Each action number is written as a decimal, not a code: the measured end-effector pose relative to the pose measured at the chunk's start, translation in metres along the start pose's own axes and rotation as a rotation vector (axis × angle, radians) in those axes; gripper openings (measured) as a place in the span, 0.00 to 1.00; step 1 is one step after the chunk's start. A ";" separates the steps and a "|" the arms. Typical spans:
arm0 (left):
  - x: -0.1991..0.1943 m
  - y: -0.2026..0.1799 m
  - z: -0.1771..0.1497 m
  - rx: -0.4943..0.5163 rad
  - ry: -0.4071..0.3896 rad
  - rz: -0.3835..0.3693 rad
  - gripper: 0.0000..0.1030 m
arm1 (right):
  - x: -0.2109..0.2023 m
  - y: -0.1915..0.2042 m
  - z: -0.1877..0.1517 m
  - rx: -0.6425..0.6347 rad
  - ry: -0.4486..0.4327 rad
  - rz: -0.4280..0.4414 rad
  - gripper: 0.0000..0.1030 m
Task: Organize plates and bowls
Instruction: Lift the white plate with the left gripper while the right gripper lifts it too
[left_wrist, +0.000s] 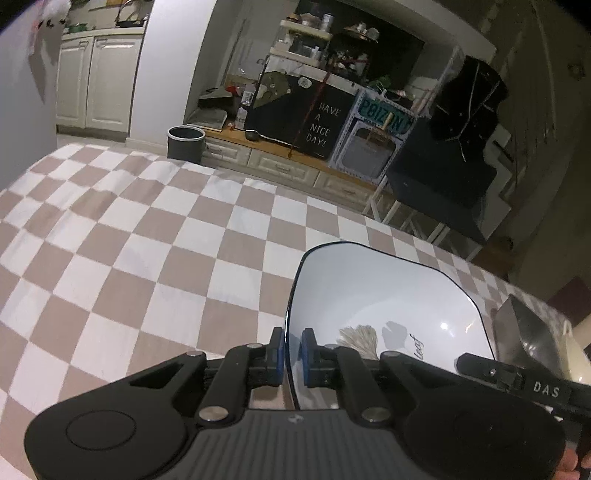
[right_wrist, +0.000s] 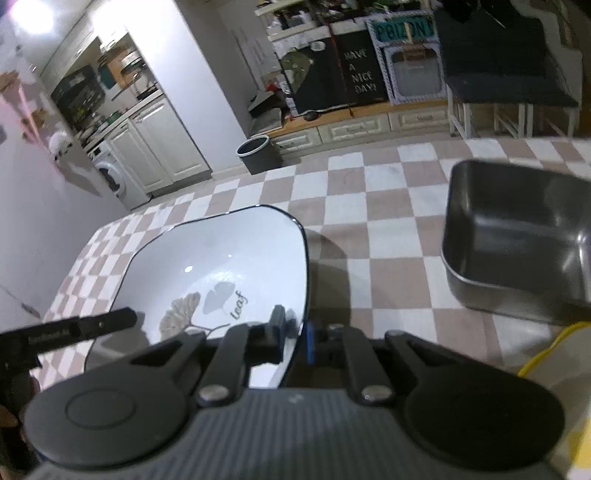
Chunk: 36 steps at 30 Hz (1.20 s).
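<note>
A white squarish bowl with a dark rim and a leaf drawing sits over the checkered tablecloth. My left gripper is shut on its left rim, one blue pad on each side of the wall. In the right wrist view the same bowl fills the lower left, and my right gripper is shut on its right rim. Each view shows the other gripper's black finger at the bowl's far side. The near part of the bowl is hidden behind the gripper bodies.
A dark metal square pan stands on the cloth to the right of the bowl; its corner shows in the left wrist view. A yellow cable lies below it. Beyond the table are a grey bin, low drawers and cluttered shelves.
</note>
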<state>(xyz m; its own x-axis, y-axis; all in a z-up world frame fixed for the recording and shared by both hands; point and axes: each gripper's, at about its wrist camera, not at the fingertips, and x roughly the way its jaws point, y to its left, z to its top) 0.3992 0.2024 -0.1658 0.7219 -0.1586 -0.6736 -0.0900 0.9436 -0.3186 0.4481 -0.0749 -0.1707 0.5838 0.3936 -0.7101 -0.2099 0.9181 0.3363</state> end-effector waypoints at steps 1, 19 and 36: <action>-0.002 -0.001 0.000 0.007 -0.005 0.000 0.10 | -0.003 0.001 0.001 -0.010 -0.004 0.002 0.13; -0.112 -0.093 -0.005 0.137 -0.083 -0.105 0.10 | -0.143 -0.017 0.013 -0.024 -0.144 0.008 0.11; -0.268 -0.186 -0.080 0.249 -0.122 -0.204 0.12 | -0.336 -0.023 -0.049 -0.010 -0.257 -0.032 0.11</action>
<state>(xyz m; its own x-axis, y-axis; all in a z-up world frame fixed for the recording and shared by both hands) 0.1678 0.0462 0.0202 0.7858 -0.3298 -0.5232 0.2244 0.9403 -0.2557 0.2183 -0.2256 0.0304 0.7699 0.3407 -0.5396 -0.1949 0.9307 0.3095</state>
